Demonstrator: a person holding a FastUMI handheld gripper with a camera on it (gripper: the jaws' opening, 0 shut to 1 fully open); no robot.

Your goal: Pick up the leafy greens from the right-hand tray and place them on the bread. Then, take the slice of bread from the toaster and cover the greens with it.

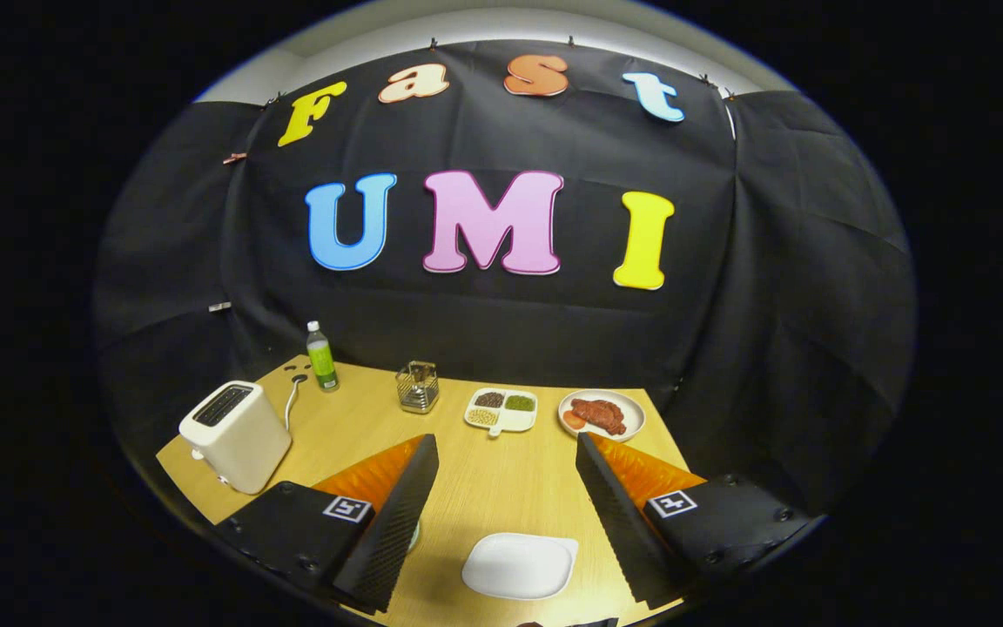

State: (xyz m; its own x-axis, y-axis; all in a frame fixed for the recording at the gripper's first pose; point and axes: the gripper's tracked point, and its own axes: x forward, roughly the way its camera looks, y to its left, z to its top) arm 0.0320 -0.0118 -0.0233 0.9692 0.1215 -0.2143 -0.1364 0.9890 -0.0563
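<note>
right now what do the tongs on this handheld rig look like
The tongs are two long flat blades with finely ribbed, textured inner faces, standing wide apart with nothing between them. Each blade rises from a matte black housing with small screws, and each housing carries a square white tag with a black pattern. An orange wedge-shaped panel backs each blade.

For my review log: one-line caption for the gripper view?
Open gripper hovers over white plate, toaster beside it.

The tool (pixel 507 514) has ribbed fingers, square fiducial markers, and screwed housings.
</note>
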